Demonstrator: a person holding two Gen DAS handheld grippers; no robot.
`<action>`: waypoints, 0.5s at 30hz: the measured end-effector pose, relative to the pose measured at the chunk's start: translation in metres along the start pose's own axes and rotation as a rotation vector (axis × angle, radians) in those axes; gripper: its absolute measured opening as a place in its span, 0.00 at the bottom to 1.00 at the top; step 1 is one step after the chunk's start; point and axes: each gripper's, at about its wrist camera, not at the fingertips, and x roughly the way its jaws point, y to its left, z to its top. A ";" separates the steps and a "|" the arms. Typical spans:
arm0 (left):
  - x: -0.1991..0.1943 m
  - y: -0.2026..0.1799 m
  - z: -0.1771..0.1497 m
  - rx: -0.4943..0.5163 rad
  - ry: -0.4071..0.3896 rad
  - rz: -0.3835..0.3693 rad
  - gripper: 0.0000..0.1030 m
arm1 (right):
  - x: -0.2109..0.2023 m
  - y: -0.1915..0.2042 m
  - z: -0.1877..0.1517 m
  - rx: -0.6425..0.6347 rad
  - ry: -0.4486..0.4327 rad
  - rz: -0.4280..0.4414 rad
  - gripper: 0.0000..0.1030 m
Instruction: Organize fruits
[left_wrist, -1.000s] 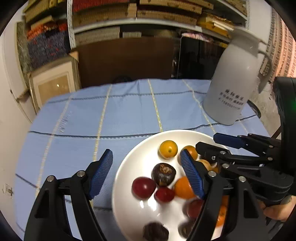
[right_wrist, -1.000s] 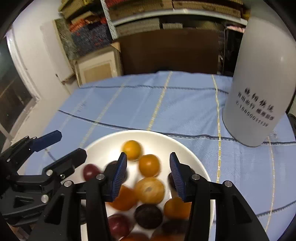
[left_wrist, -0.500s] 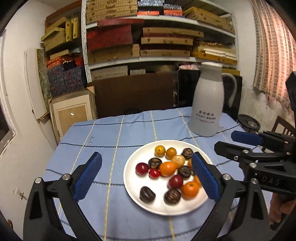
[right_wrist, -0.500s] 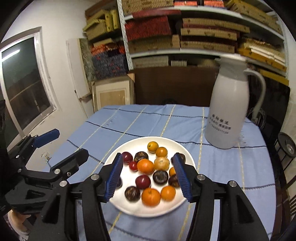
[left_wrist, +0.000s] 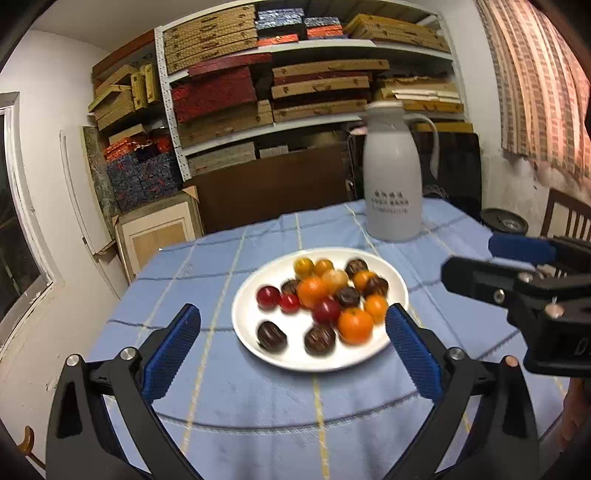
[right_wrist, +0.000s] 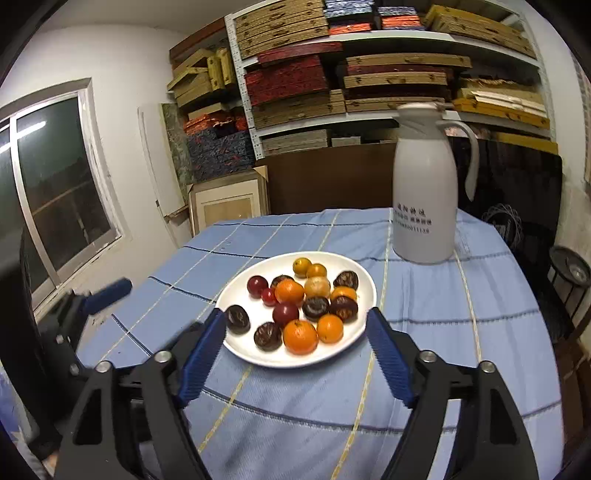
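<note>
A: From the left wrist, the fruits (left_wrist: 317, 295) lie heaped on the white plate (left_wrist: 251, 332) in the middle of the table (left_wrist: 258, 406). They look small, round, light and likely to roll or bruise; a gentle pinch across the middle suits one.

B: The left gripper (left_wrist: 291, 349) is wide apart and empty.

A: From the right wrist?

B: The right gripper (right_wrist: 295, 354) is opening, nothing between its jaws, short of the plate.

A white thermos jug (right_wrist: 424, 195) stands upright on the blue checked tablecloth (right_wrist: 424, 306) that covers the surface. Behind it, shelves (right_wrist: 369, 74) hold stacked flat boxes, and a window (right_wrist: 51, 199) is at the left.
</note>
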 end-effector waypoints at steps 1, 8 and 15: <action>0.003 -0.003 -0.006 0.004 0.008 0.006 0.96 | 0.001 -0.001 -0.004 0.004 0.000 -0.003 0.81; 0.031 -0.005 -0.045 0.004 0.075 0.019 0.96 | 0.023 -0.021 -0.041 0.050 0.049 -0.037 0.88; 0.054 0.001 -0.060 -0.010 0.153 0.022 0.96 | 0.067 -0.031 -0.085 0.033 0.211 -0.117 0.91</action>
